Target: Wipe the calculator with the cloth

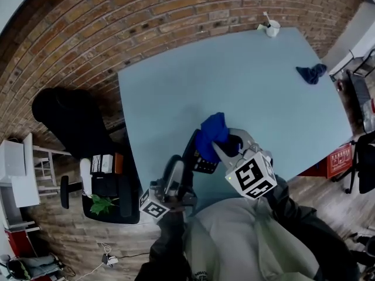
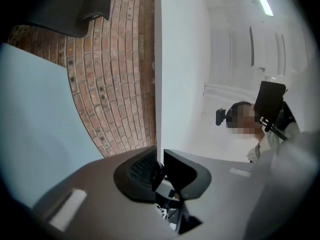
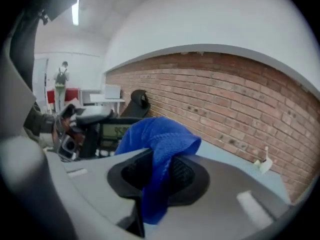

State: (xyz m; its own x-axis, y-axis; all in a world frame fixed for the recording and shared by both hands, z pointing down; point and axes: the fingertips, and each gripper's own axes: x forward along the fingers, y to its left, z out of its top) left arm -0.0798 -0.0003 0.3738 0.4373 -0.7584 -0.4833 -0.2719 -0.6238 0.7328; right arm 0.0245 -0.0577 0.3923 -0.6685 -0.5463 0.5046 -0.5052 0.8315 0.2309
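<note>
Cloth [image 3: 161,140] blue; calculator [image 1: 203,164] black (wall [image 3: 225,101]: red brick).

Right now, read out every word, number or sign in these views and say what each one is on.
No text here can be quoted as it reads.
Calculator display: digits are showing, but they are too blurred to read.
Red box beside the table: the white print is too small to read.
Marker cubes: black-and-white square patterns only, with no letters.
</note>
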